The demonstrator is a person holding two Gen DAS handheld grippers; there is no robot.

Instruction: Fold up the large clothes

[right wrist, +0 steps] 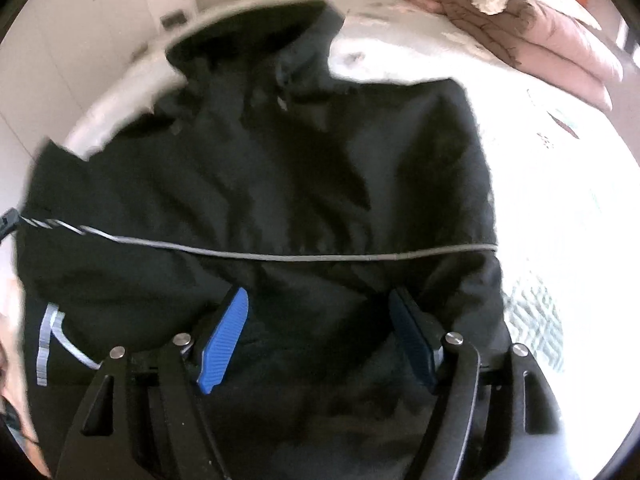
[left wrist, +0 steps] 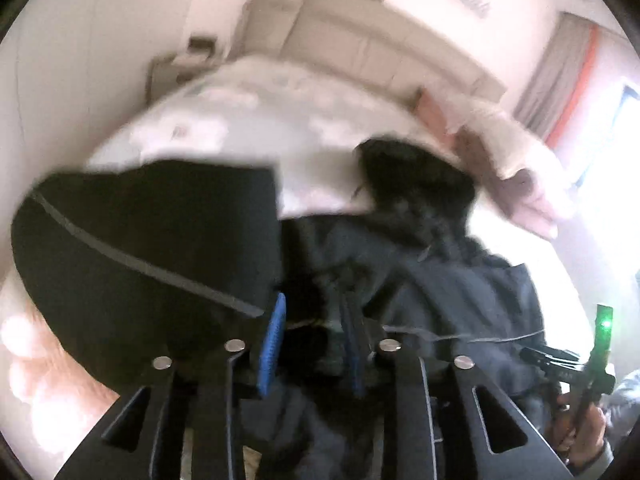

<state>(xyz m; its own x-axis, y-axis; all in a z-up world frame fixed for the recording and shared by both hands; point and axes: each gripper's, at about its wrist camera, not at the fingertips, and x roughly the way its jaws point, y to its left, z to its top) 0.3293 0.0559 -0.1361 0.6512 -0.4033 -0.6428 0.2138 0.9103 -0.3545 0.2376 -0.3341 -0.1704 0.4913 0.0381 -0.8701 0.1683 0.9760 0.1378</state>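
- Large black jacket (right wrist: 280, 184) spread across white bed (right wrist: 560, 184), collar end toward far side, hem toward the camera.
- Thin grey stripe (right wrist: 304, 256) running straight across jacket body in right wrist view; same kind of stripe seen slanting across a raised black panel in left wrist view.
- Right gripper (right wrist: 320, 340) over lower part of jacket, blue pads (right wrist: 222, 344) spread wide apart, dark cloth showing between them; nothing pinched.
- Left gripper (left wrist: 314, 344) low at jacket edge, pads much nearer each other, bunched dark fabric in the narrow gap; looks clamped on jacket, though blur blocks a sure reading of contact.
- Left part of jacket (left wrist: 152, 240) lifted and folded over as a flat black panel, remainder crumpled to the right with a dark furry trim (left wrist: 416, 184) beyond it.
- Folded pink and brown quilt (right wrist: 552, 36) stacked at far right corner of bed, well apart from jacket.
- Pale padded headboard (left wrist: 384, 48) and striped curtain (left wrist: 560, 72) in left wrist view behind bed.
- Both views motion-blurred; fine detail of cloth unreadable.
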